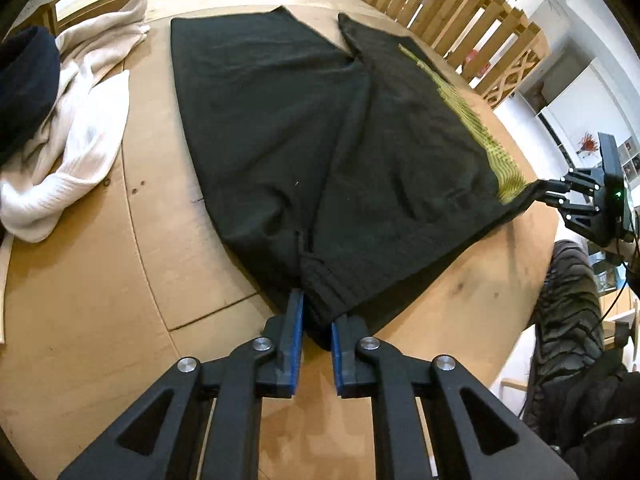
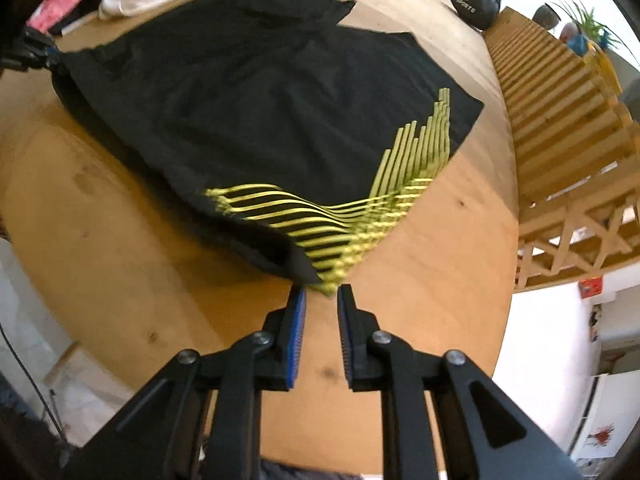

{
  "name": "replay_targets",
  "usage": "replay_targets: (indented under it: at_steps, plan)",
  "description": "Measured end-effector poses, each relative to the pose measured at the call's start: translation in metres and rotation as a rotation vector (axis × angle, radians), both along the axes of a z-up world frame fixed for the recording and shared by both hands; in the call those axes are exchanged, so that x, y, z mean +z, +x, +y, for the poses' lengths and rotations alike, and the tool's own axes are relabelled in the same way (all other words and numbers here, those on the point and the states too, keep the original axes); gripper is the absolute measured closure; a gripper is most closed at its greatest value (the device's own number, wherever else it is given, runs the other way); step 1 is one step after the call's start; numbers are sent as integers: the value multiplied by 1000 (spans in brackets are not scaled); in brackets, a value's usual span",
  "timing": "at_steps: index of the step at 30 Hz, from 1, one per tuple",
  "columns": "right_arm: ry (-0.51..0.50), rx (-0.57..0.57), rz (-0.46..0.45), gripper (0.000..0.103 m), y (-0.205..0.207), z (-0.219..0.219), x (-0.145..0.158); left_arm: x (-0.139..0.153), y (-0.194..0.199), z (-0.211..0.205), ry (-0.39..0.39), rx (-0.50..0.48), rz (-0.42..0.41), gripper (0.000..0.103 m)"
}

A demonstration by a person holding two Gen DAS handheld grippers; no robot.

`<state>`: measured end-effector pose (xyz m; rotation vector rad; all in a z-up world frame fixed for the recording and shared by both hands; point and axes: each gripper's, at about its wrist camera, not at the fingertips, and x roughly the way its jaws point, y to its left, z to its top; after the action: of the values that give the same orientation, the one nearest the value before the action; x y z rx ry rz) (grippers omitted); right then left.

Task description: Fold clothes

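Note:
A black garment [image 1: 280, 128] with a yellow-green stripe pattern [image 2: 360, 216] lies spread flat on the round wooden table [image 1: 120, 280]. Its far end splits into two legs. My left gripper [image 1: 318, 310] is at the near left corner of the ribbed hem. Its blue pads stand slightly apart, with the cloth edge lying loose between the tips, so it is open. My right gripper [image 2: 323, 294] is at the striped corner, open, the cloth tip just past its fingertips. Each gripper also shows in the other view: the right gripper [image 1: 538, 190] and the left gripper [image 2: 52, 58].
A heap of cream and white clothes [image 1: 80, 128] and a dark navy item [image 1: 24, 88] lie on the table's left. A pink cloth [image 2: 60, 4] and a black bag [image 2: 476, 4] sit at the far side. A wooden slatted railing [image 2: 560, 128] runs along the right. A person's dark clothing [image 1: 568, 312] is at the table edge.

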<state>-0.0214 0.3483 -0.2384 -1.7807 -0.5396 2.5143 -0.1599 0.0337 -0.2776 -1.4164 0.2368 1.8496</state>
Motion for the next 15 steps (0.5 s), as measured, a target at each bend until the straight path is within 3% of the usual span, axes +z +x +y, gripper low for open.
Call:
replay_targets:
  at_steps: [3, 7, 9, 15]
  plan:
    - [-41, -24, 17, 73, 4, 15, 14, 12, 2, 0, -5, -14, 24, 92]
    - [-51, -63, 115, 73, 7, 33, 33, 33, 13, 13, -28, -42, 80, 92]
    - [-79, -105, 161, 73, -4, 49, 38, 44, 25, 17, -34, -73, 111, 85]
    - [-154, -119, 197, 73, -37, 57, 40, 16, 36, -3, -157, -77, 90, 86]
